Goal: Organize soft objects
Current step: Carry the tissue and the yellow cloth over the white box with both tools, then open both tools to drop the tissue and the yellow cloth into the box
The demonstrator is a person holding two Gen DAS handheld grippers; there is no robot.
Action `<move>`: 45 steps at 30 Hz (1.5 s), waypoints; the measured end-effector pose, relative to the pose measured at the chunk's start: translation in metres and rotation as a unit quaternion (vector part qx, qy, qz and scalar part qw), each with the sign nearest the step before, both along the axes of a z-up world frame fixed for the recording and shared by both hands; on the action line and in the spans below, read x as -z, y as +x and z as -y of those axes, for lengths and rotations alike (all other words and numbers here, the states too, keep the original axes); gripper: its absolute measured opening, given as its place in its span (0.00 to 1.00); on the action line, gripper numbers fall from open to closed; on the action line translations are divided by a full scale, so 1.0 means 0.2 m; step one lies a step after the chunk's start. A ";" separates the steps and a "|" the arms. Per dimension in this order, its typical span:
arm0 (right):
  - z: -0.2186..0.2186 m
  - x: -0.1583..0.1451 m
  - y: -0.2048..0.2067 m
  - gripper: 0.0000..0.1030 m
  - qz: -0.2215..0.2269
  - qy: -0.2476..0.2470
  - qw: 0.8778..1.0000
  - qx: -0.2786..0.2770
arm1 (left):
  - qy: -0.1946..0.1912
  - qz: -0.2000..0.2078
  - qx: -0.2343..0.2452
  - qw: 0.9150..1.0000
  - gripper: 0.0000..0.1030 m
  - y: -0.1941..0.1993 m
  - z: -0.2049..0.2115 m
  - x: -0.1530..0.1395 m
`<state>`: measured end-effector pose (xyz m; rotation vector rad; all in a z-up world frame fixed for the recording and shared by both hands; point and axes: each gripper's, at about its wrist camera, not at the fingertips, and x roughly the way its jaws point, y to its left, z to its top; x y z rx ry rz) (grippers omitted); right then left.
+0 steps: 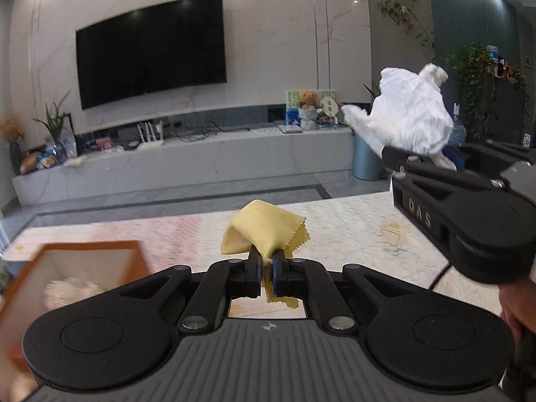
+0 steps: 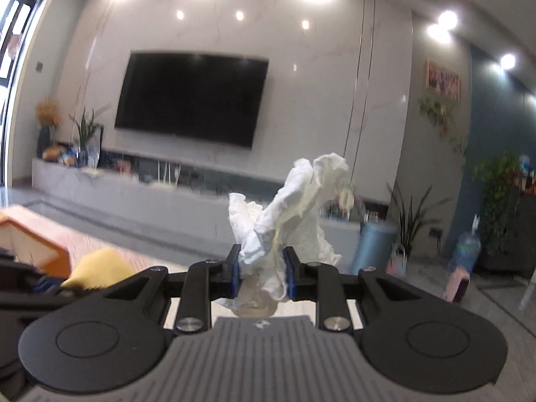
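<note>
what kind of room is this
Most likely a home living room. A big dark television hangs on a marble-look wall above a long low media shelf holding a teddy bear and cables, and potted plants stand along the side wall.

A pale marble-veined wall (image 1: 274, 33) is seen behind a large dark wall-mounted television (image 1: 150, 50). Below it, a long low marble console (image 1: 201, 160) is set, with potted plants (image 1: 55, 124) at its left end. Grey floor tiles (image 1: 167, 197) are visible beyond a pale patterned tabletop (image 1: 335, 234). Recessed ceiling spotlights (image 2: 239, 15) are lit. A window (image 2: 16, 33) is noted at far left, and a framed picture (image 2: 443, 79) at right.
</note>
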<state>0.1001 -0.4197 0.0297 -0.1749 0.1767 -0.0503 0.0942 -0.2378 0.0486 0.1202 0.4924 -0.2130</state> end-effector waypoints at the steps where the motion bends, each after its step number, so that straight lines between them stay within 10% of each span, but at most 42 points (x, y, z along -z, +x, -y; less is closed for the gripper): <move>1: -0.05 -0.01 -0.02 0.23 0.003 -0.007 1.000 -0.002 | 0.010 0.005 0.001 1.000 0.06 -0.02 -0.05 -0.02; 9: -0.42 -0.13 -0.19 0.23 0.029 -0.015 0.996 -0.088 | 0.072 0.045 -0.042 0.995 0.06 -0.12 -0.49 -0.11; 19: -0.88 -0.24 -0.30 0.23 0.014 0.021 0.985 -0.169 | -0.059 0.031 -0.133 0.989 0.06 -0.03 -1.26 -0.08; 24: -1.13 -0.16 -0.12 0.23 -0.059 0.054 0.975 -0.208 | -0.142 -0.015 -0.092 0.986 0.06 0.09 -1.43 0.03; 36: -1.48 0.31 0.63 0.23 -0.345 0.048 0.908 -0.234 | -0.114 -0.068 -0.041 0.990 0.06 0.08 -1.44 0.25; 38: -1.48 0.36 0.70 0.31 -0.357 0.042 0.907 -0.220 | -0.110 -0.069 -0.036 0.991 0.06 0.08 -1.43 0.25; 40: -1.46 0.37 0.74 0.68 -0.379 0.045 0.902 -0.203 | -0.107 -0.067 -0.031 0.992 0.06 0.06 -1.41 0.24; 45: -1.33 0.20 0.52 0.88 -0.296 0.084 0.933 -0.186 | -0.097 -0.062 -0.022 0.993 0.06 0.03 -1.33 0.22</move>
